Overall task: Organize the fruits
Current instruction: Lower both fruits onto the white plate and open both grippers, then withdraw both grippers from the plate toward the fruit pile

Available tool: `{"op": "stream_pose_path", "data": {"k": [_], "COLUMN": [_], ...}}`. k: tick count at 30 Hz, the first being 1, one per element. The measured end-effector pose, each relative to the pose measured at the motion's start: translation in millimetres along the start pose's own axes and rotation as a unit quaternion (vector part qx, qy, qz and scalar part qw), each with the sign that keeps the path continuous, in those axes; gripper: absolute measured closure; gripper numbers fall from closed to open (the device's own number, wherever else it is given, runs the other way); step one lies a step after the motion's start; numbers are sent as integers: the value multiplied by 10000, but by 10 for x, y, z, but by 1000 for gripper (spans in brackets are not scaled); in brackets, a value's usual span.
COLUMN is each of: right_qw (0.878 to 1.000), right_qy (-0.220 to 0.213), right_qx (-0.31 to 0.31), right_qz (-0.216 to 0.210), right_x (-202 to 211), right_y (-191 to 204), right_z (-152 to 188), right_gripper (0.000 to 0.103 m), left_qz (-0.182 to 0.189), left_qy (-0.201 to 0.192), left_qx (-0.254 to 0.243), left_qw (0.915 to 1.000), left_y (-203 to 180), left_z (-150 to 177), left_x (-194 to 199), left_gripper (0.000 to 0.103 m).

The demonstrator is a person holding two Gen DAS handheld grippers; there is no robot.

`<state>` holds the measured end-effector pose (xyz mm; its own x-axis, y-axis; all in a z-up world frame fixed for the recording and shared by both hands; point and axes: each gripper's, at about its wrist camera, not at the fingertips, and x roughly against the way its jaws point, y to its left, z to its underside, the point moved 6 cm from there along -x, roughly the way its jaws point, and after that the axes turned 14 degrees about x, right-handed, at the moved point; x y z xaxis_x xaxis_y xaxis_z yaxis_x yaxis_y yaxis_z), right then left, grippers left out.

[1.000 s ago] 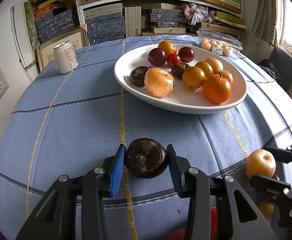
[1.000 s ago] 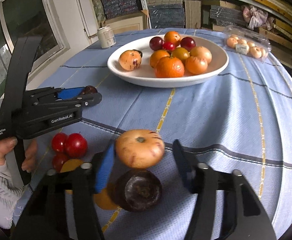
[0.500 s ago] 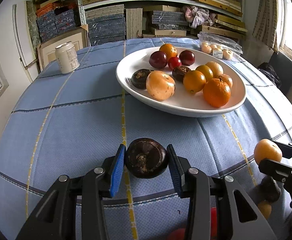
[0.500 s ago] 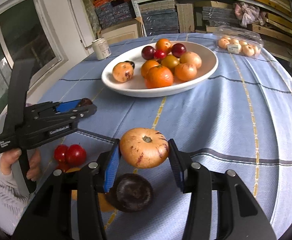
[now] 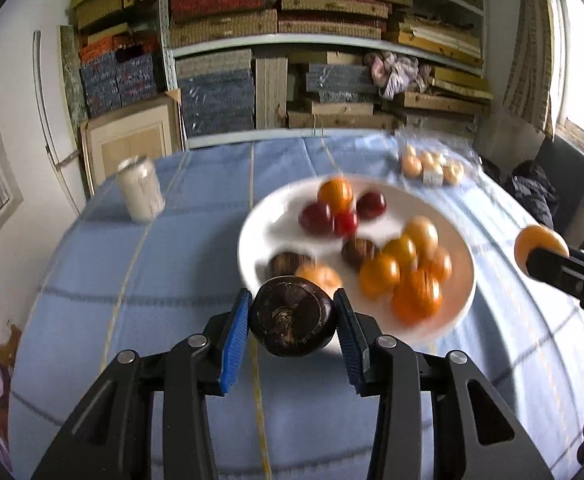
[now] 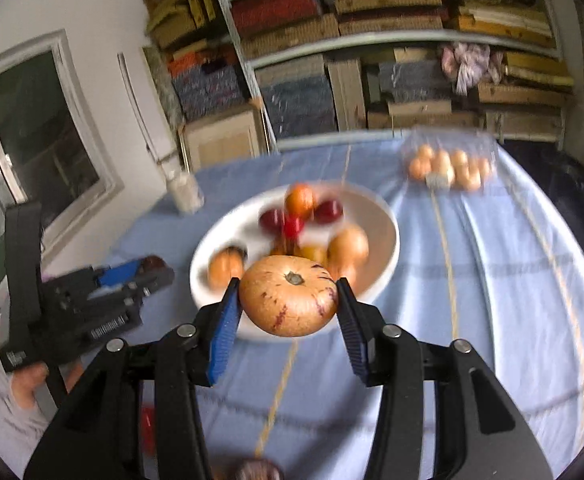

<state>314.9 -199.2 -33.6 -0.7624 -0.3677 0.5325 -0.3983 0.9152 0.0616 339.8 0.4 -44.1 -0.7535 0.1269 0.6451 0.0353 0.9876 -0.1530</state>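
While both loads hang above the table, its near half is bare cloth, open for moving. Plate mid-table holds about a dozen fruits; a few remain at the near edge. Left gripper fingers clamp a dark fruit; right gripper fingers clamp a tan fruit.

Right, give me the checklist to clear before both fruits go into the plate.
1. Left tongs shut on the dark fruit: ok.
2. Right tongs shut on the tan speckled fruit: ok.
3. Both fruits lifted clear of the tablecloth: ok.
4. Bare spot on the white plate for two more: ok, near its left side.
5. Can away from the path: ok.
6. Exact gap between the two tongs: cannot tell, frames blurred.
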Motion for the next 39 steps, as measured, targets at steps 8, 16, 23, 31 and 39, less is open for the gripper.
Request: {"op": "stream_pose_path", "data": {"k": [8, 16, 23, 31, 39], "right_qw": [9993, 9962, 9973, 9996, 9996], "right_qy": [328, 845, 655, -92, 227], "right_qx": [101, 124, -329, -264, -184], "right_qz": [110, 183, 97, 18, 3], "right_x": [-787, -1358, -1227, -412, -23], "right_y": [-120, -254, -430, -218, 104], "right_z": [-366, -186, -190, -365, 644], "right_gripper": [57, 57, 49, 24, 14], "left_qz": [-27, 10, 229, 263, 135], "left_qy": [184, 477, 588, 57, 140], "left_qx": [144, 88, 58, 27, 25], "left_qw": [9997, 9988, 9980, 9996, 9998], "left_y": [-121, -166, -182, -131, 131], "left_z": [-366, -316, -236, -251, 583], "left_x": [-569, -1038, -1029, -324, 132], "left_gripper": [61, 61, 60, 42, 35]}}
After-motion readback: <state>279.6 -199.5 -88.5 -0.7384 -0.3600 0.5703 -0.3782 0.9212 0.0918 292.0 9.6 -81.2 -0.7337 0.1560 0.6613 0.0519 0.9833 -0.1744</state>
